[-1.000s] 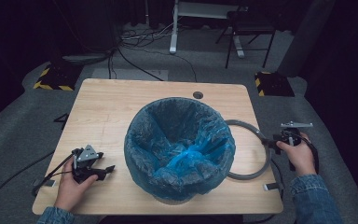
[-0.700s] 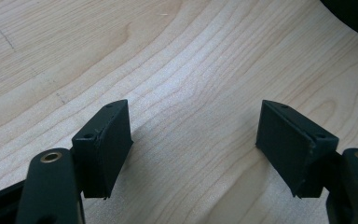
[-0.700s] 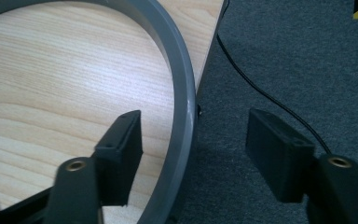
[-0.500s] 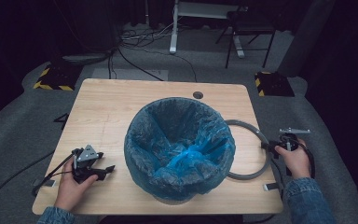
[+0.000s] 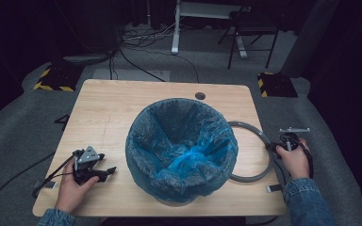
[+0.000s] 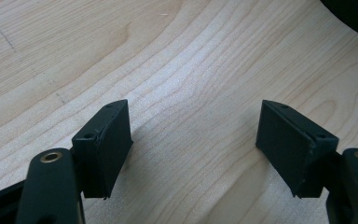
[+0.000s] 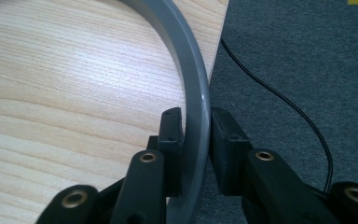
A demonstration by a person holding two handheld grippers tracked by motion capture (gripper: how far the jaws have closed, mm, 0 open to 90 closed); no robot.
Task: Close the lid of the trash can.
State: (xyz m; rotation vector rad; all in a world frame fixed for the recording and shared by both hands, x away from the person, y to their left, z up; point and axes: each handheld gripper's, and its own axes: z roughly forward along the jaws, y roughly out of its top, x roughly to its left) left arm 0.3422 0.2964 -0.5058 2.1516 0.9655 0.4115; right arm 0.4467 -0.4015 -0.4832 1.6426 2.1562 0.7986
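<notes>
A dark bin lined with a blue plastic bag (image 5: 181, 146) stands in the middle of the wooden table (image 5: 122, 103). A grey ring (image 5: 257, 155) lies flat to its right, partly tucked behind the bin and reaching the table's right edge. My right gripper (image 5: 271, 147) is shut on the grey ring (image 7: 193, 93), which runs between the two pads at the table edge. My left gripper (image 5: 107, 172) rests low over the table's front left, jaws open, with bare wood (image 6: 196, 116) between the pads.
A round cable hole (image 5: 200, 96) sits near the table's far edge. Beyond the table are grey carpet, cables, a chair (image 5: 252, 28) and yellow-black striped blocks (image 5: 56, 77). A black cable (image 7: 284, 102) crosses the floor past the right edge.
My right gripper has dropped slightly and moved in to the ring at the table's right edge. The left gripper and the bin have not moved.
</notes>
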